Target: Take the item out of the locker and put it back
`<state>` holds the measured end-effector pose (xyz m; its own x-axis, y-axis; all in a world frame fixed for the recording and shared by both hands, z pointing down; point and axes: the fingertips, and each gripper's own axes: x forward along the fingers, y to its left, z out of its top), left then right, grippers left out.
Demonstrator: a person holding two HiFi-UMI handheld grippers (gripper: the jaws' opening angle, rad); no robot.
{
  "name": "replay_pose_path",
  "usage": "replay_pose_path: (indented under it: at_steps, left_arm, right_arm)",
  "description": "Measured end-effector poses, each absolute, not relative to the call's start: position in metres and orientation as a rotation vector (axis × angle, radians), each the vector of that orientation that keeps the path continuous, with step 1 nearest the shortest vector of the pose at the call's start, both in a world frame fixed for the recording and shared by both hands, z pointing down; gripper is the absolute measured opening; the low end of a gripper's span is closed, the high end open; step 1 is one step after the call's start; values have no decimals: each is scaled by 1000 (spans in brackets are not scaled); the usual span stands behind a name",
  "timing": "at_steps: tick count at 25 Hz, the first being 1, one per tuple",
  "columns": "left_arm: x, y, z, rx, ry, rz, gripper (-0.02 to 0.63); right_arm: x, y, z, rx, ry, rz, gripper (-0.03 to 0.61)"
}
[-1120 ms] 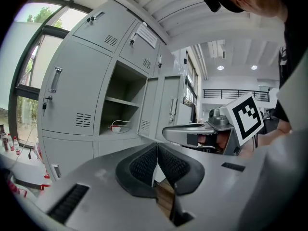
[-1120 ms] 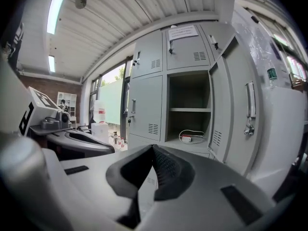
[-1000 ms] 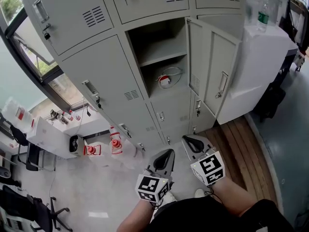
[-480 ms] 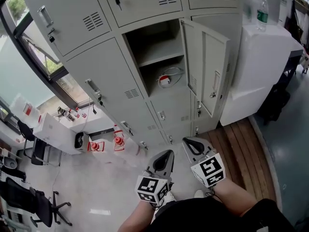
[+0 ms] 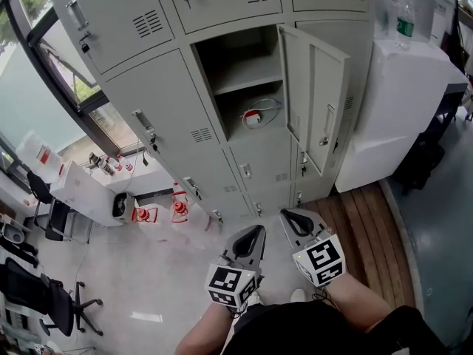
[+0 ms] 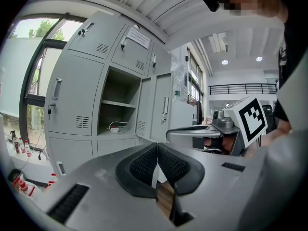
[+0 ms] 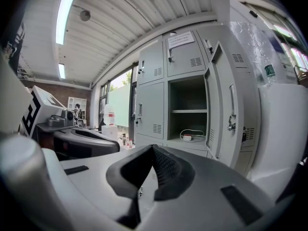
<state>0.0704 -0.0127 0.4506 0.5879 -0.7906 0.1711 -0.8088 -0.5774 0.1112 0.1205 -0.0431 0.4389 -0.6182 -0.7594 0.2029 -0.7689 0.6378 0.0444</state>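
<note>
Grippers: left gripper [image 5: 249,243] and right gripper [image 5: 297,222] side by side, near level, facing open locker [image 5: 240,54] | jaws: both closed, empty | writing: door notice [image 7: 182,39] unreadable

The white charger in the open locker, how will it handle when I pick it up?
The charger block looks small and boxy, so probably light, rigid and unlikely to roll. Its thin cable lies in a loose loop, so it will likely flop, trail behind and might snag on the open compartment edge. The smooth plastic may be slippery.
</note>
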Motion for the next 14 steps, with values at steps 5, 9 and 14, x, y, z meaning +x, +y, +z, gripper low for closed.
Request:
replay_pose_path:
  at_steps: [5, 9, 14]
  left_arm:
    - [68, -11, 442, 2645, -1375, 123, 17]
    - [67, -7, 442, 2641, -1380, 129, 17]
    - [68, -6, 444, 2648, -1371, 142, 17]
  right_arm:
    - [118, -37, 441, 1238, -2666, 75, 52]
    - [116, -35, 438, 1230, -2677, 74, 52]
    - [113, -33, 439, 1229, -2684, 86, 52]
